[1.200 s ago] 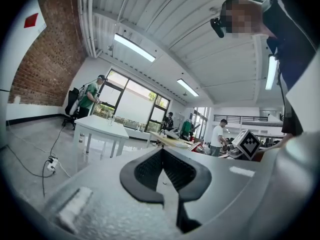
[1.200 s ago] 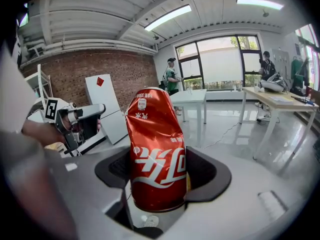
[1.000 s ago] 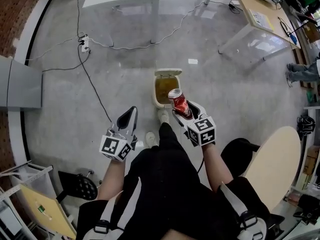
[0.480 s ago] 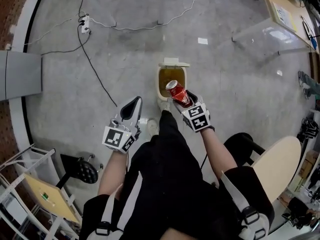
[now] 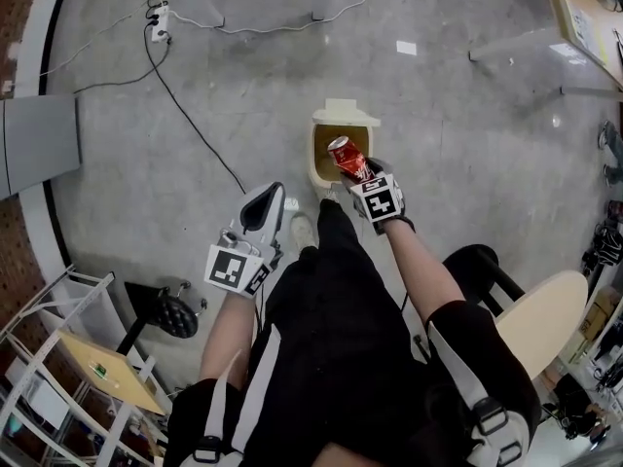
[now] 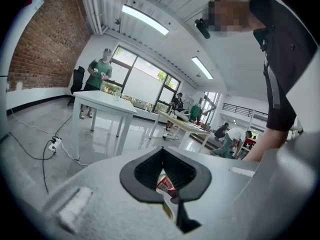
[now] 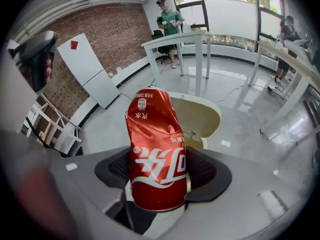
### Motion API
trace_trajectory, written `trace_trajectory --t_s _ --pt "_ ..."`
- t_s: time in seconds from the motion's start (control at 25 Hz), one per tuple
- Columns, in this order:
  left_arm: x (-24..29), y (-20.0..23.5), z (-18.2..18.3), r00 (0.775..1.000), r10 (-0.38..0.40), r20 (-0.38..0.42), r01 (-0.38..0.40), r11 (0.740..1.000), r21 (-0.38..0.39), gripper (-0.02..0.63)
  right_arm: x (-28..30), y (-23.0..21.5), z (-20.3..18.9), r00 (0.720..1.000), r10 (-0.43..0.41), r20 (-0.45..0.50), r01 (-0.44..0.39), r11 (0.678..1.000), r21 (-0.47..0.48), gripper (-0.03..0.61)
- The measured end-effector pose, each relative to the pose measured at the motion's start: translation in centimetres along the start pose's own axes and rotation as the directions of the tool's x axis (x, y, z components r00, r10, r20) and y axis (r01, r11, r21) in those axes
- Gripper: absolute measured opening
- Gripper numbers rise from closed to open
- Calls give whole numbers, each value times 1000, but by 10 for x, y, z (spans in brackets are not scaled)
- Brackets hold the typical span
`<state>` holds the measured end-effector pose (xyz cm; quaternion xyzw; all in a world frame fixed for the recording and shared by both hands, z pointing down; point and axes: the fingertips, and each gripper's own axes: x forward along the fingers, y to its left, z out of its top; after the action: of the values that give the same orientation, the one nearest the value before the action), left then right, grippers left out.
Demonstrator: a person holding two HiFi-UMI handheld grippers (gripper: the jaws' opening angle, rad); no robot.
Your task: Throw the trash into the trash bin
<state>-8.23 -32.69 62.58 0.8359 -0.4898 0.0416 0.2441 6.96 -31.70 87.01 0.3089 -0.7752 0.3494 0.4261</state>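
Note:
My right gripper [image 5: 356,170] is shut on a dented red soda can [image 5: 346,156], which stands upright between the pads [image 7: 155,149]. In the head view the can hangs over the near rim of a cream trash bin [image 5: 316,163] whose lid [image 5: 343,115] is flipped open. In the right gripper view the bin's open mouth [image 7: 200,116] lies just behind the can. My left gripper [image 5: 261,207] is held lower left of the bin, its jaws together and empty. Through the slit of its jaws a bit of the red can [image 6: 165,184] shows.
A power strip [image 5: 158,22] and cables trail across the grey floor at the back left. A grey panel [image 5: 39,144] stands at the left, a wire shelf [image 5: 68,348] at the lower left, a round wooden tabletop [image 5: 540,319] at the right. White tables [image 7: 185,39] and people stand farther off.
The right gripper has sunk and moved forward with the can, from in front of the bin to over its near rim. The left gripper has shifted slightly forward and down.

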Motion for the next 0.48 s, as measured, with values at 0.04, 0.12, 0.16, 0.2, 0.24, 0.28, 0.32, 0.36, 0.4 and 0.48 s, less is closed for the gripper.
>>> trace_trajectory --t_s 0.04,0.12,0.16,0.2,0.24,0.28,0.32,0.36,0.4,0.48 --pt "4 1 1 1000 0 0 0 1000 0 2 8 -3 -1 1000 -1 -17 1 1000 6 308" --pt "9 1 1 1000 0 -2 0 1000 2 2 24 -9 -7 999 -4 -52 6 1000 23 308" --pt "11 1 1 1000 0 -4 0 1000 4 2 31 -12 -10 998 -11 -69 14 999 38 308" --pt "13 1 1 1000 -1 -7 1 1000 6 2 37 -16 -14 996 -22 -85 26 998 53 308" --pt "13 1 1 1000 -1 -9 1 1000 7 2 43 -20 -18 994 -32 -101 39 997 66 308" --pt "14 1 1 1000 0 -10 0 1000 8 2 49 -23 -22 992 -39 -118 48 996 77 308" --pt "14 2 1 1000 2 -10 -2 1000 7 2 55 -25 -26 990 -42 -133 54 995 85 308" --pt "13 4 2 1000 5 -10 -5 1000 5 2 61 -27 -28 989 -44 -144 58 994 91 308" --pt "12 5 1 1000 9 -11 -9 1000 2 2 67 -29 -31 988 -43 -151 58 994 92 310" --pt "8 9 0 1000 18 -16 -18 1000 -2 2 79 -28 -34 988 -30 -151 45 994 95 338"
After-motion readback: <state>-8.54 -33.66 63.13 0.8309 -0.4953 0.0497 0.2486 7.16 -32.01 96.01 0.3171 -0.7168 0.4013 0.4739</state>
